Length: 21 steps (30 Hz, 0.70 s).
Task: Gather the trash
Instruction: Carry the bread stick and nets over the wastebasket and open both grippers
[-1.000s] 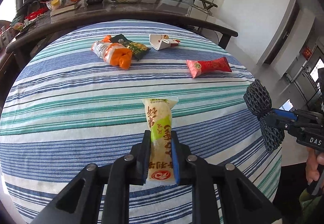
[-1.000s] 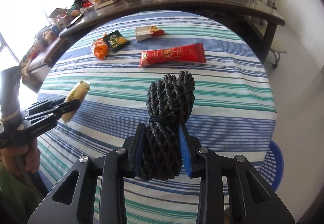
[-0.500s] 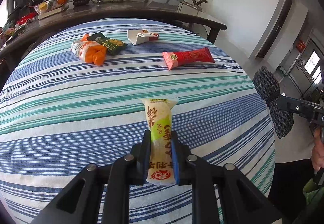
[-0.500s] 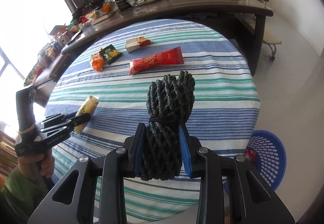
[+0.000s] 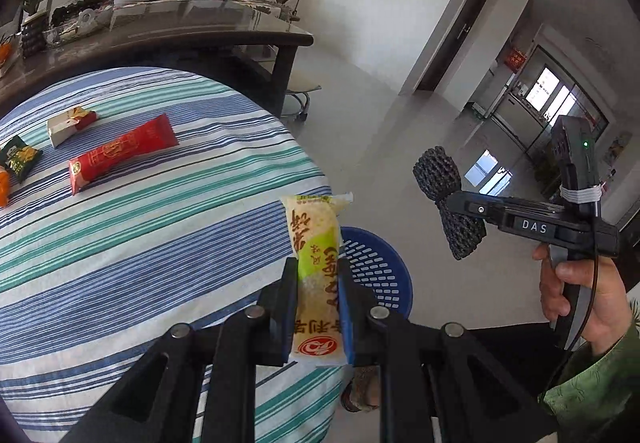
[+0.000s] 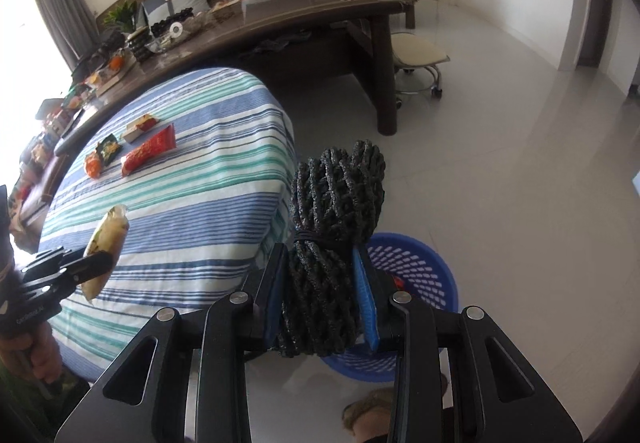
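My left gripper (image 5: 318,275) is shut on a pale yellow-green snack packet (image 5: 316,243), held over the right edge of the striped table, above the blue basket (image 5: 376,275). My right gripper (image 6: 324,275) is shut on a black foam net bundle (image 6: 332,211), held over the floor beside the table with the blue basket (image 6: 416,267) just beyond it. The left gripper (image 6: 98,263) with the packet (image 6: 106,239) also shows in the right wrist view, and the right gripper (image 5: 460,203) with the bundle (image 5: 440,175) in the left wrist view.
On the striped tablecloth (image 5: 160,243) lie a red packet (image 5: 120,155), a small white carton (image 5: 66,125), a green packet (image 5: 18,159) and an orange packet (image 6: 93,165). A dark wooden table (image 6: 300,19) and a stool (image 6: 418,59) stand behind. The basket holds something red.
Both grippers have swung right, off the table's middle towards its right edge, still holding their items. The blue basket on the floor has come into view under them.
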Available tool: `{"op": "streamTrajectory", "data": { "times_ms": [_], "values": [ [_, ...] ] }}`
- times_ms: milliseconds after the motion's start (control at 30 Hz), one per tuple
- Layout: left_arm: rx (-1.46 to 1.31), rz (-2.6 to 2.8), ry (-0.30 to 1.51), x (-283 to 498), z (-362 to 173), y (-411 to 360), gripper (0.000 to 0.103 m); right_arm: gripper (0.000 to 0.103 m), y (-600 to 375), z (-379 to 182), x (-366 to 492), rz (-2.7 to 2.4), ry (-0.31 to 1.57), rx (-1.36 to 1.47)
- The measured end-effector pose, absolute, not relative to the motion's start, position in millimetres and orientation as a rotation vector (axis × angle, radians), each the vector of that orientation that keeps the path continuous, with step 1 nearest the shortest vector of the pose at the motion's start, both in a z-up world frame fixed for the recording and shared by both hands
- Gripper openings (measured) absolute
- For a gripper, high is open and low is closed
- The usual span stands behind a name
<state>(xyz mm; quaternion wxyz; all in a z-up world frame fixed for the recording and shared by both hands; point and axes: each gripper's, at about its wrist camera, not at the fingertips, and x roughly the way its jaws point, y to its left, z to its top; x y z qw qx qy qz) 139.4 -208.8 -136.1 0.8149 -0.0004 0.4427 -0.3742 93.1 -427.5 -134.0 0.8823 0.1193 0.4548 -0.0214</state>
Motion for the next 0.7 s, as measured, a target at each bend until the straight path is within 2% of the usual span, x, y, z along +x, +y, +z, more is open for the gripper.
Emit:
{"op": "streamTrajectory", "data": {
  "times_ms": [333,700],
  "values": [
    [0.068,-0.862,1.026,129,-176,-323,0.018,0.033,-496,-186,78,-0.100,1.025,0.324],
    [0.059,-0.855,1.116,142,-224,-380,0.019,0.033,-533,-223,80,-0.082,1.060,0.421]
  ]
}}
